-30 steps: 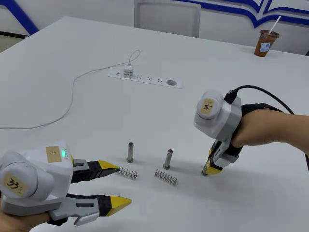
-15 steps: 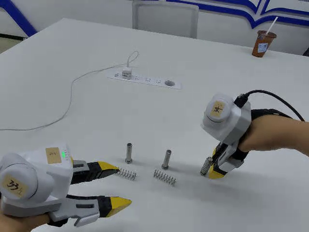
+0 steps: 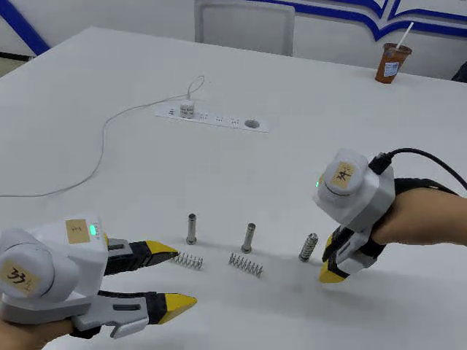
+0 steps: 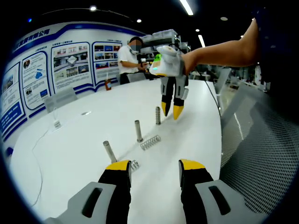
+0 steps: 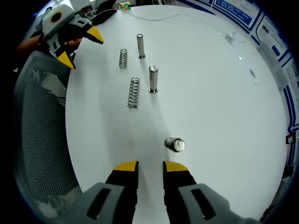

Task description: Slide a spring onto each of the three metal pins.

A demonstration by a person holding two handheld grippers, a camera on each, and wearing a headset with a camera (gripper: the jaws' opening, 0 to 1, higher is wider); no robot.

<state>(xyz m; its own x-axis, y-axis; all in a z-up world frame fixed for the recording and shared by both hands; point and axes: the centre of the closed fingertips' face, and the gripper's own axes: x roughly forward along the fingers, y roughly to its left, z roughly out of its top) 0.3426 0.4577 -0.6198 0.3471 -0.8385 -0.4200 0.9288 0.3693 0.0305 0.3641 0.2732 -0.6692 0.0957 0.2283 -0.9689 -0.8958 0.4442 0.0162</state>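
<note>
1. The middle pin (image 3: 249,238), a short, smooth steel cylinder, is standing upright and bare on the matte white bench (image 3: 146,175).
2. The left pin (image 3: 191,228), of the same shape and polish, is standing bare to the left of the middle pin.
3. The third pin (image 3: 312,237) is standing to the right of the middle pin. It is wearing the fitted spring (image 3: 308,250), a tight wire coil wrapped around its shaft.
4. The first loose spring (image 3: 245,265) is lying on its side just in front of the middle pin, on the person's side.
5. The second loose spring (image 3: 189,260), an equally fine ribbed coil, is lying further left of the middle pin.
6. The right gripper (image 3: 330,273), a rounded white plastic shell with black, yellow-tipped jaws, is hovering to the right of the middle pin, just past the third pin. Its jaws are pointing down, slightly apart and gripping nothing.
7. The left gripper (image 3: 182,275) is hovering low, to the left of the middle pin and nearer the person. Its jaws are spread wide and empty, one tip near the second loose spring.
8. Well behind the middle pin, a flat white power strip (image 3: 211,118) is lying with a thin cable (image 3: 109,131) trailing off it.
</note>
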